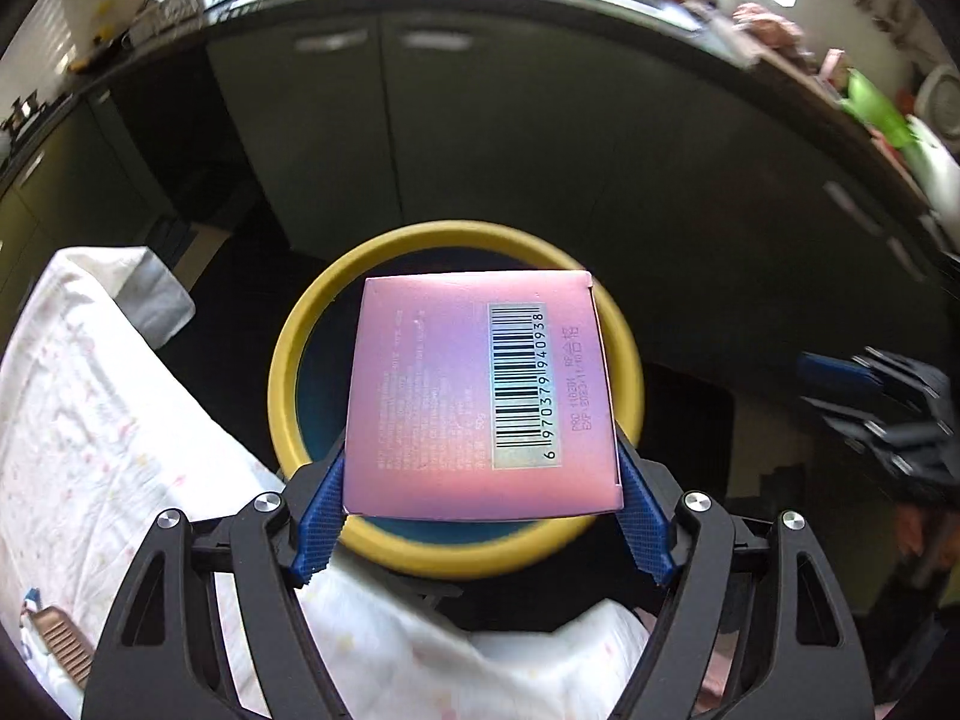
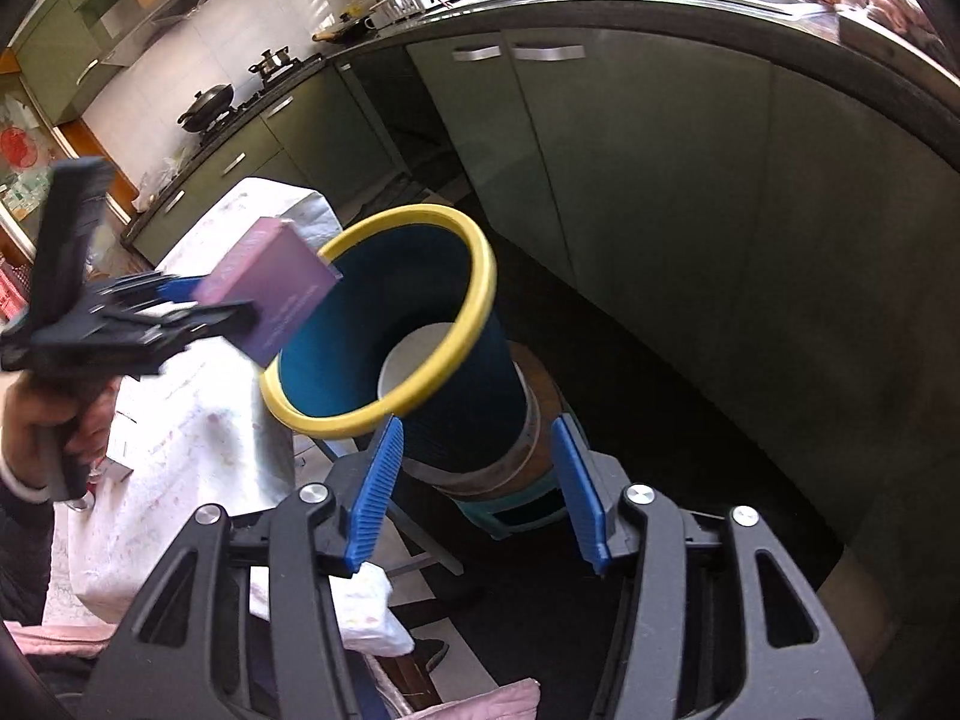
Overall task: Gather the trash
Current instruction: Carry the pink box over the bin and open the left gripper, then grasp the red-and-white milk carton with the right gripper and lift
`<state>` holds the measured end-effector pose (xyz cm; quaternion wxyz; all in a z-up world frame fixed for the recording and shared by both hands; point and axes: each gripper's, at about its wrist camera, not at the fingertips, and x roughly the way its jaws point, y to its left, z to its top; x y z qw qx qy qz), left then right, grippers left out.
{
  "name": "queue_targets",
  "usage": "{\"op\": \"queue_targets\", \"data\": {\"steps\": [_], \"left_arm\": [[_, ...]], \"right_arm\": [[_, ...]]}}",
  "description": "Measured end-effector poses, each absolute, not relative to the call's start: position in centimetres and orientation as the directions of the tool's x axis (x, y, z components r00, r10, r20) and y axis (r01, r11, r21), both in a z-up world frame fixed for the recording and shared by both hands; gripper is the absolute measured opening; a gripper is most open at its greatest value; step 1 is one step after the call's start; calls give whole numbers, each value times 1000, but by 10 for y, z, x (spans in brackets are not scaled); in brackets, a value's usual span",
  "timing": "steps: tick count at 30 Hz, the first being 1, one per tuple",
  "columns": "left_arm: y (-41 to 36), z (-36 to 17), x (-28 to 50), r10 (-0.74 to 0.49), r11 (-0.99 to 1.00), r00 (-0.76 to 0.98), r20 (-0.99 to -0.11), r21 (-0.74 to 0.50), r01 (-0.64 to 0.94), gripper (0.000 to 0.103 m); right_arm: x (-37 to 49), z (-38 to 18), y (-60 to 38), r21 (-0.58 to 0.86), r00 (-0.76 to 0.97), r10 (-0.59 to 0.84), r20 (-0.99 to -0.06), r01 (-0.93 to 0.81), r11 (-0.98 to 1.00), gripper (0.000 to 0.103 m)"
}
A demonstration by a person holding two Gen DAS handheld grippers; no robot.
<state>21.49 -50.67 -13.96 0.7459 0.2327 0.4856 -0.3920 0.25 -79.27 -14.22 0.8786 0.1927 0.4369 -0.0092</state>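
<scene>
My left gripper point(image 1: 480, 474) is shut on a pink-purple cardboard box point(image 1: 474, 396) with a barcode, held over the mouth of a blue trash bin with a yellow rim point(image 1: 282, 372). In the right wrist view the same box point(image 2: 270, 294) hangs at the bin's left rim point(image 2: 474, 306), held by the left gripper point(image 2: 198, 306). A white paper cup point(image 2: 414, 360) lies inside the bin. My right gripper point(image 2: 480, 480) is open and empty, its blue fingers point(image 2: 375, 492) straddling the bin's lower body without touching it. It also shows at the right of the left wrist view point(image 1: 840, 396).
A table with a white patterned cloth point(image 1: 102, 420) stands left of the bin. Green kitchen cabinets point(image 2: 660, 192) and a dark counter run behind. A brown comb-like object point(image 1: 60, 642) lies on the cloth. The bin stands on a stool point(image 2: 516, 504).
</scene>
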Motion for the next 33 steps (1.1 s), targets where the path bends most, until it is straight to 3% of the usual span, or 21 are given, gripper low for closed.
{"op": "queue_targets", "data": {"steps": [5, 9, 15, 20, 24, 33], "left_arm": [[-522, -160, 226, -318, 622, 227, -920, -22, 783, 83], [-513, -137, 221, -366, 649, 234, -901, -67, 758, 87], [-429, -67, 191, -500, 673, 327, -802, -122, 730, 95], [-340, -27, 158, -525, 726, 427, -736, -126, 676, 98], [-251, -8, 134, -486, 808, 546, -683, -113, 578, 98], [-87, -7, 85, -269, 947, 743, -613, -27, 320, 98]], "right_arm": [[-1, -148, -799, 344, 623, 154, -767, 197, 918, 53], [2, -150, -793, 345, 619, 163, -768, 186, 920, 53], [12, -151, -769, 338, 604, 194, -773, 135, 931, 53], [33, -145, -720, 315, 572, 245, -783, 24, 949, 53], [47, -136, -670, 303, 548, 299, -781, -87, 949, 54], [67, -117, -529, 290, 460, 436, -774, -355, 889, 54]]}}
